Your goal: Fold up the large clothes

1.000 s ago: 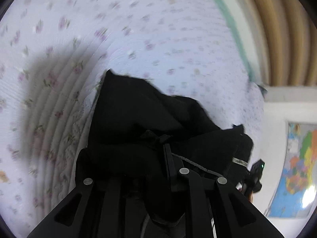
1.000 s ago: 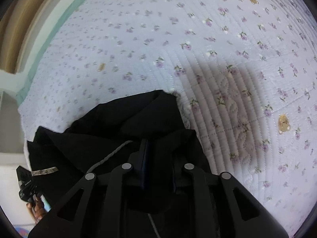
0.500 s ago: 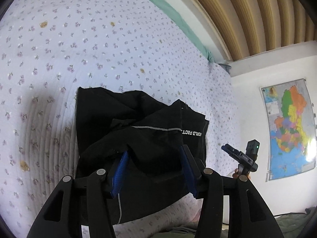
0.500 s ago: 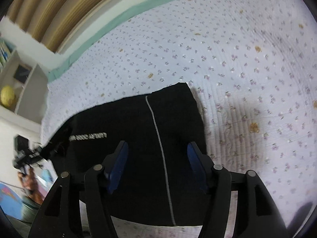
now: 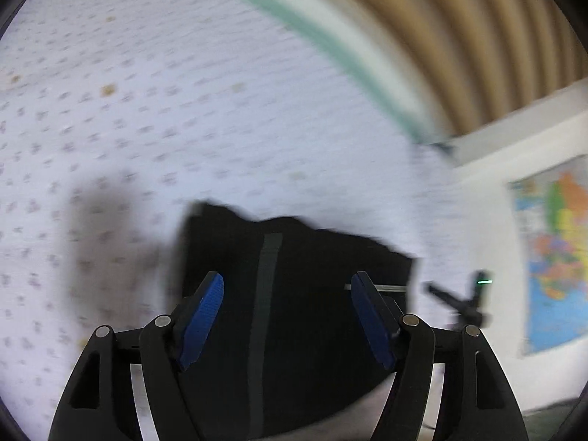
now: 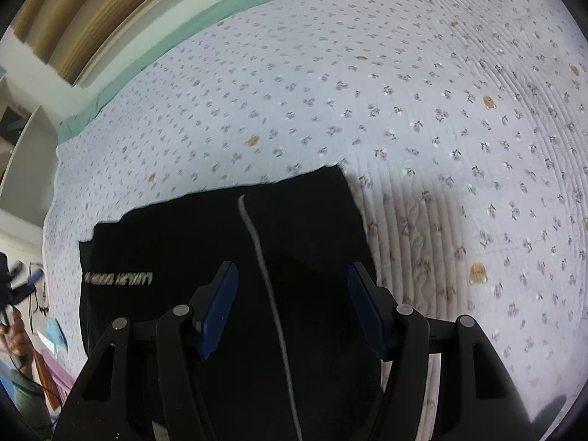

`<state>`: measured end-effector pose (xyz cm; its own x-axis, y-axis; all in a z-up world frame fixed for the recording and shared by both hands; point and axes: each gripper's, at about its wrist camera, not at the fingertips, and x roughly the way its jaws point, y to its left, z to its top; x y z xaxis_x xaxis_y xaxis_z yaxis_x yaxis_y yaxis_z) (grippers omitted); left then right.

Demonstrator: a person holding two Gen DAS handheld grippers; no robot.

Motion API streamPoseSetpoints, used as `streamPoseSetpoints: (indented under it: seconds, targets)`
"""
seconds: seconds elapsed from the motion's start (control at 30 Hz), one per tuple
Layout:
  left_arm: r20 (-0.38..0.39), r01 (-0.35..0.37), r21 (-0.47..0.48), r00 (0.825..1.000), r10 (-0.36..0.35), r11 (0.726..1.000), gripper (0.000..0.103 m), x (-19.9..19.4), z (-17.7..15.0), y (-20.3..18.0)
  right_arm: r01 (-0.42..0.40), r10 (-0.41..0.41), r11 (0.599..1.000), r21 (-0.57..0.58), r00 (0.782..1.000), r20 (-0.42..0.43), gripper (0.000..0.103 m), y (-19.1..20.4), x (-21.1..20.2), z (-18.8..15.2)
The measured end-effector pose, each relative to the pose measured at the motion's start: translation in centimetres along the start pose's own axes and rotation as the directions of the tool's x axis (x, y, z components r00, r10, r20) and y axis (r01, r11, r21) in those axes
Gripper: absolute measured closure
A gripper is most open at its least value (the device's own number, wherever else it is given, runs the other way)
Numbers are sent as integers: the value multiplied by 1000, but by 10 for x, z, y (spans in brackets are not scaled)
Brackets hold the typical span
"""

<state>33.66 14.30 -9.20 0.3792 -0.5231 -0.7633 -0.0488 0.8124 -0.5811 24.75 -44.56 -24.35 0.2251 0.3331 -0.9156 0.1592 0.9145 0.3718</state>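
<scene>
A folded black fabric garment [image 6: 228,279] with a thin pale stripe lies flat on the lilac flower-printed quilted bedspread [image 6: 422,103], filling the lower centre of both wrist views. The left gripper [image 5: 286,316] hangs above it, its blue-padded jaws having just been opening, nothing between them. The right gripper [image 6: 290,308] likewise stands spread and empty over the cloth.

We see our left gripper [image 5: 286,286] above the folded black garment [image 5: 294,294] on the lilac flower-print quilted bedspread [image 5: 165,110]. Its jaws have just been opening, blue pads [image 5: 202,316] apart, gripping nothing. A colourful wall map [image 5: 555,250] hangs at right.
</scene>
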Motion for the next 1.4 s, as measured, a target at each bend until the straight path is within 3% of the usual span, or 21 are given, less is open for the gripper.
streamPoseSetpoints:
  seconds: [0.17,0.37,0.43,0.57,0.6,0.63,0.67,0.73,0.93,1.03,1.13,1.23,1.3,1.4]
  targets:
    - [-26,-69,-83,997,67,994,30,43,10,36,14,-14,1000,-7,1000,11,37,-5,10,16]
    - [-90,-151,-63,985,145,987,30,93,20,51,53,-54,997,-59,999,-7,37,-10,36,42]
    - [-116,-130,-83,986,120,988,30,105,22,58,60,-62,996,-69,998,-31,36,-13,51,47]
    - [-122,-13,-143,993,-5,990,32,119,20,64,30,-33,999,-39,996,-88,37,-20,80,44]
    - [-90,12,-140,996,-24,990,49,115,18,61,10,-13,999,-40,996,-92,45,-19,83,40]
    - [-62,32,-126,997,-40,991,77,111,16,56,18,-22,999,-49,996,-82,58,-16,82,36]
    - [-35,64,-107,997,-68,992,87,104,14,52,32,-35,998,-53,997,-69,69,-14,77,32]
    - [21,71,-80,997,-69,994,89,85,9,42,2,-3,1000,-27,1000,-28,82,-16,60,26]
    - [130,135,-28,983,-130,990,90,41,25,7,31,-28,999,-20,989,148,86,-11,-15,26]
    - [156,90,-3,984,-88,996,90,39,45,0,87,-77,995,-45,979,190,86,2,-23,39]
    - [123,-12,-51,992,18,999,90,70,59,8,131,-124,991,-31,977,172,86,5,-1,53]
    - [25,-147,-56,989,148,988,90,117,59,21,200,-196,979,-38,977,88,86,3,46,56]
    - [-69,-219,-20,974,217,976,88,150,53,30,220,-219,974,-48,975,17,86,0,80,50]
    - [-91,-235,-29,969,231,972,84,163,52,36,238,-240,970,-46,970,-36,81,-3,103,43]
